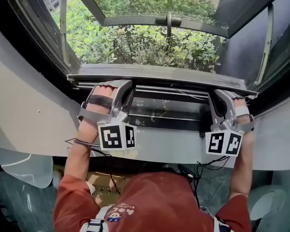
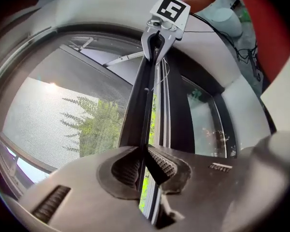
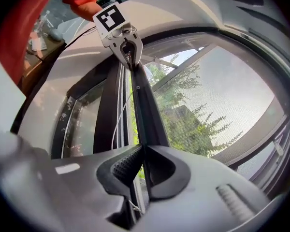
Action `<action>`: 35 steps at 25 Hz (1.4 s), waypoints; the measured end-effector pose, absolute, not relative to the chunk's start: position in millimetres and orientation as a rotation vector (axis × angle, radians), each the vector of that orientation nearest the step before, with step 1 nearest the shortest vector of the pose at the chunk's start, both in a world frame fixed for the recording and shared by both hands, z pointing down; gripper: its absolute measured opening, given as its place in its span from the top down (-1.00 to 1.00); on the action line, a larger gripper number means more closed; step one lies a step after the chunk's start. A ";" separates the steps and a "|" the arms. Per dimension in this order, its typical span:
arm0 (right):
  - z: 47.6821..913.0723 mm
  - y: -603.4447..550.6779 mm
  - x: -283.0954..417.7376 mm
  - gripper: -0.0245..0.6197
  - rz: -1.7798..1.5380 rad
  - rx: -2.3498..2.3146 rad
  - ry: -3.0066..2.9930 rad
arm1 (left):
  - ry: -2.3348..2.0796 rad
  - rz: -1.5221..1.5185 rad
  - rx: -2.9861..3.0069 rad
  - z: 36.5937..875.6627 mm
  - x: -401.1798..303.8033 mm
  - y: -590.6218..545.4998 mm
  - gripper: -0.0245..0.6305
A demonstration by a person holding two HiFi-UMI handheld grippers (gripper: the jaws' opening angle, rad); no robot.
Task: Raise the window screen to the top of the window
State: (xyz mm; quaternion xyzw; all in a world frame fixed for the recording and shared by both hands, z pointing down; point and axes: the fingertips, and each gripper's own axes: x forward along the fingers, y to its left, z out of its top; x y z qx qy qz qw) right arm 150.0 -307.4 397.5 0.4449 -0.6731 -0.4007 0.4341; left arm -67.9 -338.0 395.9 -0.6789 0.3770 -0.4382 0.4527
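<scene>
Left gripper [image 2: 145, 164]: jaws narrow, pinched on the screen bar [image 1: 159, 73] near its left end.
Right gripper [image 3: 141, 166]: jaws narrow, clamped on the same bar near its right end.
Screen bar: level across the window, low, just above the dark lower frame [image 1: 164, 122].
Mesh [image 2: 48, 115]: stretched along one side of the bar.
Outside: green bushes [image 1: 135, 47].

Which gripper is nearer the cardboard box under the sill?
Left. The left gripper, clamped on the screen bar, sits above the cardboard box; the right gripper holds the bar's other end, farther across.
</scene>
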 end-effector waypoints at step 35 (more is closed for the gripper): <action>282.3 -322.8 151.1 0.82 -1.376 1.304 -1.126 | 1.149 -1.006 -1.198 276.2 -68.3 -348.7 0.81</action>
